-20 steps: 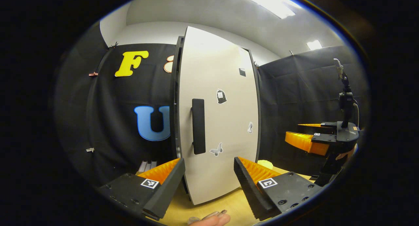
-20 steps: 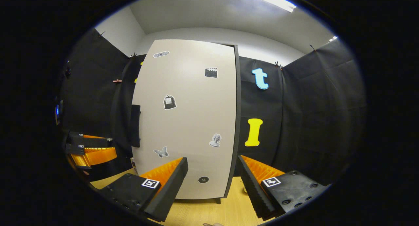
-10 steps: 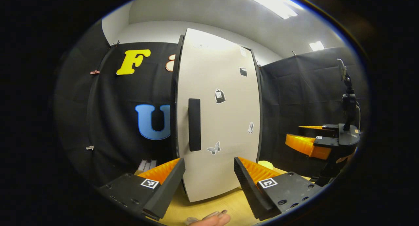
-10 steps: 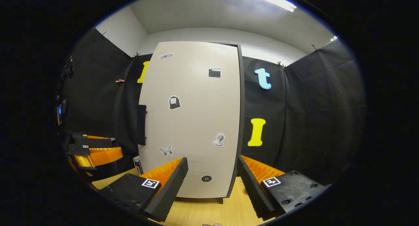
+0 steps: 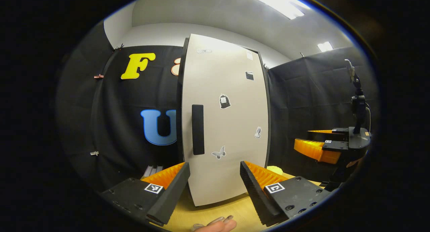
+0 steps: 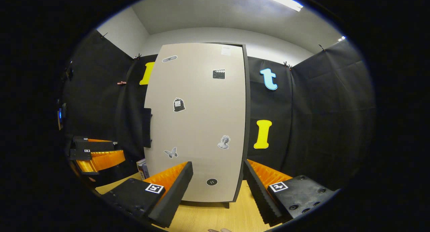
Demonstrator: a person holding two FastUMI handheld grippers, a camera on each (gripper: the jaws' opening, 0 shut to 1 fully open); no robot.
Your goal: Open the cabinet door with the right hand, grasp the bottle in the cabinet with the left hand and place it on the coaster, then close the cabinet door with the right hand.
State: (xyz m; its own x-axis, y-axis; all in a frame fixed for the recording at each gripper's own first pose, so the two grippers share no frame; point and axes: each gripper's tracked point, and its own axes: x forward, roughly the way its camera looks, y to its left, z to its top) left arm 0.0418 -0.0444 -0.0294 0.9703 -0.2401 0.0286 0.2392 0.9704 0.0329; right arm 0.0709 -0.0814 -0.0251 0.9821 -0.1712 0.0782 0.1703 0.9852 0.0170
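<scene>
The tall cabinet's beige door (image 5: 231,124) carries several small stickers and a dark vertical handle (image 5: 198,129) near its left edge; it lies flat against the dark cabinet frame. My left gripper (image 5: 215,178) is open in front of the door's lower half, holding nothing. A pale yellow coaster (image 5: 276,169) peeks out on the wooden table right of the cabinet. My right gripper (image 6: 217,181) is open too, facing the door (image 6: 198,124) lower down, well right of the handle (image 6: 146,127). Each gripper shows in the other's view: right gripper (image 5: 319,148), left gripper (image 6: 97,154). The cabinet's inside is hidden.
The light wooden tabletop (image 6: 208,218) runs under the cabinet. Grey metal rails (image 5: 152,171) lie left of the cabinet, and a small box (image 6: 142,168) stands by its left foot. A fingertip (image 5: 216,225) shows at the bottom edge. Black cloth walls close in all around.
The door's handle edge has swung back toward the cabinet frame, uncovering more wall to its left in the right gripper view. Both grippers stay open and have hardly moved.
</scene>
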